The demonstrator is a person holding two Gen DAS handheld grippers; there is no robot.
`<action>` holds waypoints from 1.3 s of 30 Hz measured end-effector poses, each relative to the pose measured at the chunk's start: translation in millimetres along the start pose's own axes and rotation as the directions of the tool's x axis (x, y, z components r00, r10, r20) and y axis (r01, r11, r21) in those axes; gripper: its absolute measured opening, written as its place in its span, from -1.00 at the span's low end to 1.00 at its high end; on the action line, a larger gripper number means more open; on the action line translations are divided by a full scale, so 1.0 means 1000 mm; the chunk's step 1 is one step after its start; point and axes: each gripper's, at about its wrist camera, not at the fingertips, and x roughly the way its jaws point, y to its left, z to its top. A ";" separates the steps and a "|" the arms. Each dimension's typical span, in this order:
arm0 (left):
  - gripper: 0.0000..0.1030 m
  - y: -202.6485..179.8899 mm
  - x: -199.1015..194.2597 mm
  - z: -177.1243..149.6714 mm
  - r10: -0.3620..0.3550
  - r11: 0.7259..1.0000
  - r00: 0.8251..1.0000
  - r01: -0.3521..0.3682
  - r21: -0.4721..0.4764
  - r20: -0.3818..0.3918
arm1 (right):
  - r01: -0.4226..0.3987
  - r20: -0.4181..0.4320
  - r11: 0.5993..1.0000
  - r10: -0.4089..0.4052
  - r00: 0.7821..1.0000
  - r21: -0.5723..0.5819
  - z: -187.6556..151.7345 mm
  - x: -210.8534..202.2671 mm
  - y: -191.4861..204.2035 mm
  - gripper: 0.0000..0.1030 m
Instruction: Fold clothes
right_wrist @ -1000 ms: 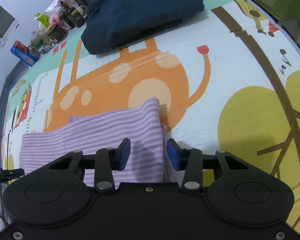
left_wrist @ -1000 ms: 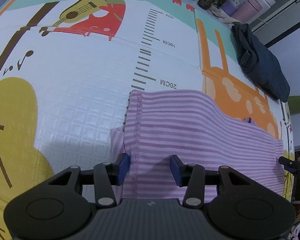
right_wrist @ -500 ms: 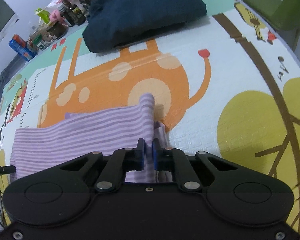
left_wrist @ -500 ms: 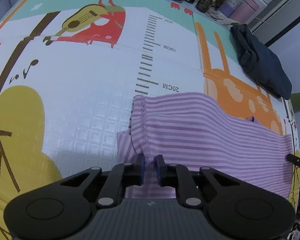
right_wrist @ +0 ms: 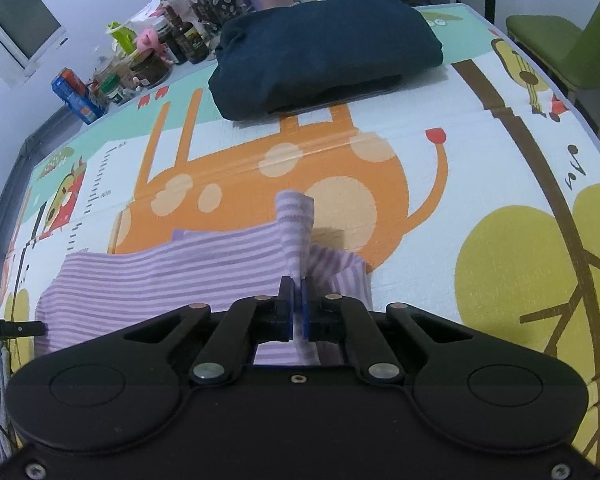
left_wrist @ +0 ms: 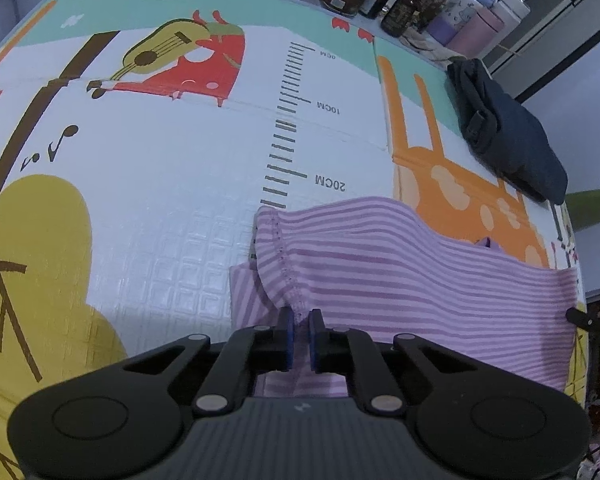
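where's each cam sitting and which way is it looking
Left wrist: on the left gripper, looking down along its fingers at the striped garment pinched at its hemmed edge; only gripper shows.
Right wrist: on the right gripper, angled down at the garment's other end, pinched; only gripper shows.
Shared: the garment, play mat, folded navy clothing.

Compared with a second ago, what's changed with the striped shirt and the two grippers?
Both grippers' jaws have just closed on the purple-and-white striped shirt: the left gripper pinches its stitched edge, the right gripper the opposite end, which now stands up bunched. The folded navy garment and the cartoon-printed mat are unchanged.
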 end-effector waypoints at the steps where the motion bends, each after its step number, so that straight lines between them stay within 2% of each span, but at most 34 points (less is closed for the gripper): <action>1: -0.85 0.000 -0.002 -0.001 -0.003 1.000 1.000 0.003 0.001 0.005 | -0.002 0.003 1.000 0.002 1.000 0.002 -0.001 -0.001 0.000 -0.92; 12: -0.86 -0.005 -0.037 -0.014 -0.075 0.997 0.995 0.073 0.030 0.058 | -0.045 0.051 0.999 0.046 0.998 -0.009 -0.008 -0.026 0.009 -0.92; 22: -0.87 -0.019 -0.080 -0.057 -0.162 0.977 0.985 0.150 0.153 0.065 | -0.114 0.102 0.993 0.117 0.988 -0.037 -0.040 -0.083 0.015 -0.92; 23: -0.87 -0.020 -0.082 -0.062 -0.164 0.974 0.984 0.151 0.166 0.063 | -0.118 0.105 0.992 0.121 0.987 -0.036 -0.045 -0.089 0.015 -0.97; 27: -0.87 -0.016 -0.086 -0.078 -0.129 0.980 0.989 0.116 0.164 0.072 | -0.126 0.110 0.992 0.128 0.986 -0.021 -0.067 -0.103 0.010 -0.97; 30: -0.86 -0.010 -0.086 -0.078 -0.099 0.990 0.991 0.088 0.113 0.095 | -0.127 0.090 0.992 0.129 0.988 -0.029 -0.079 -0.101 0.010 -0.97; 33: -0.76 -0.007 -0.082 -0.070 -0.058 0.997 0.990 0.050 0.059 0.127 | -0.130 0.067 0.990 0.134 0.989 -0.063 -0.079 -0.091 0.015 -0.96; 37: -0.51 -0.006 -0.061 -0.050 0.003 1.000 0.993 -0.003 0.000 0.117 | -0.130 0.064 0.989 0.135 0.989 -0.073 -0.071 -0.078 0.022 -0.84; 39: -0.46 -0.007 -0.053 -0.043 0.020 1.000 0.994 -0.019 -0.009 0.110 | -0.124 0.069 0.989 0.130 0.989 -0.081 -0.066 -0.071 0.026 -0.66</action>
